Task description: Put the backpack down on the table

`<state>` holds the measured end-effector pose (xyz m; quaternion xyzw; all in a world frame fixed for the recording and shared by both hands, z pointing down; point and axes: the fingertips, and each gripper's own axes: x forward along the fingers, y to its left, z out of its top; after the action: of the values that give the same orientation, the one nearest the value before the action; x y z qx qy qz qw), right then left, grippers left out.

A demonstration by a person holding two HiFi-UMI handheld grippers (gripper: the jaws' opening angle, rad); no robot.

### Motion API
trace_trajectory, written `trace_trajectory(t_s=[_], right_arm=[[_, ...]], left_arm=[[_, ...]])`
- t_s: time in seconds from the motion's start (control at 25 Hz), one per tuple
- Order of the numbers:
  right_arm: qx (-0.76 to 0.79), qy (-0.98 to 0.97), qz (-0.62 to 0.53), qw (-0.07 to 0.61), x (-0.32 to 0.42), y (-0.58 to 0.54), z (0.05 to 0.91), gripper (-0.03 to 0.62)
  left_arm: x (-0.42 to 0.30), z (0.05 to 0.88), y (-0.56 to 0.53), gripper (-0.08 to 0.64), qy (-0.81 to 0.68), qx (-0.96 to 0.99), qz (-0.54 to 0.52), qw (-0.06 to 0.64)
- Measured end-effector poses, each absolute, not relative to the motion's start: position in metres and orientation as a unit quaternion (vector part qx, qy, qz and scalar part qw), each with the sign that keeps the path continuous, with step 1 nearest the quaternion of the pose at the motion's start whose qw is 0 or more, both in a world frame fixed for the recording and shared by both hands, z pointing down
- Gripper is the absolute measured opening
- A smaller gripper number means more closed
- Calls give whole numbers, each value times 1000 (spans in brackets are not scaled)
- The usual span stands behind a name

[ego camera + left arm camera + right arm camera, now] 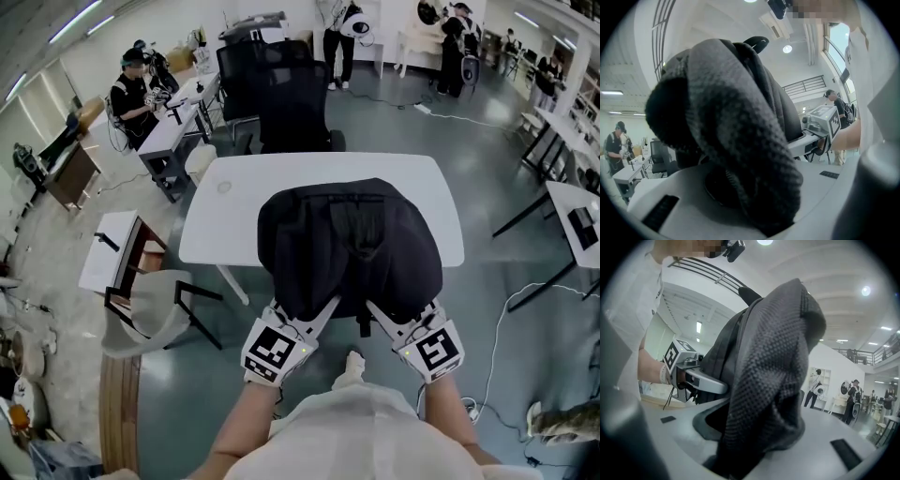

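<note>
A black backpack point(349, 248) hangs between my two grippers over the near edge of the white table point(225, 202); I cannot tell whether its bottom touches the tabletop. My left gripper point(323, 314) is shut on a padded mesh strap point(740, 140) of the pack, which fills the gap between its jaws. My right gripper point(377, 314) is shut on the other mesh strap point(773, 357) in the same way. Each gripper view shows the opposite gripper beyond the fabric: the right gripper point(825, 121) and the left gripper point(693, 373).
A black office chair point(291, 103) stands behind the table. At the left are a small white side table point(112, 248), a grey chair point(155, 314) and a desk with a seated person point(136, 89). More tables point(577, 216) and a floor cable point(506, 319) lie right.
</note>
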<state>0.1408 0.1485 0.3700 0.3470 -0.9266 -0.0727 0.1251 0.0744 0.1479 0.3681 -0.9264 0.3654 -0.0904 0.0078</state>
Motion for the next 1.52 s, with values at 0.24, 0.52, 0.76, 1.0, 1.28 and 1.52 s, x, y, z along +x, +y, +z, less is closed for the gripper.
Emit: trace_trajectory(t_s=[0.24, 0.52, 0.76, 1.0, 1.28, 1.52], right_arm=[[341, -930, -78, 115, 160, 99, 354, 206], [329, -934, -88, 108, 174, 50, 343, 206], [317, -938, -90, 104, 183, 19, 342, 206], [307, -941, -92, 105, 170, 0, 343, 206], [302, -942, -100, 105, 142, -33, 346, 206], [322, -935, -94, 113, 111, -74, 339, 206]], left_arm=[[94, 352, 98, 106, 372, -924, -89, 18], [107, 341, 52, 106, 383, -919, -90, 28], [117, 341, 22, 106, 392, -915, -91, 30], [104, 341, 5, 106, 403, -910, -89, 30], [77, 345, -28, 107, 406, -910, -83, 28], [46, 337, -72, 107, 386, -919, -74, 27]])
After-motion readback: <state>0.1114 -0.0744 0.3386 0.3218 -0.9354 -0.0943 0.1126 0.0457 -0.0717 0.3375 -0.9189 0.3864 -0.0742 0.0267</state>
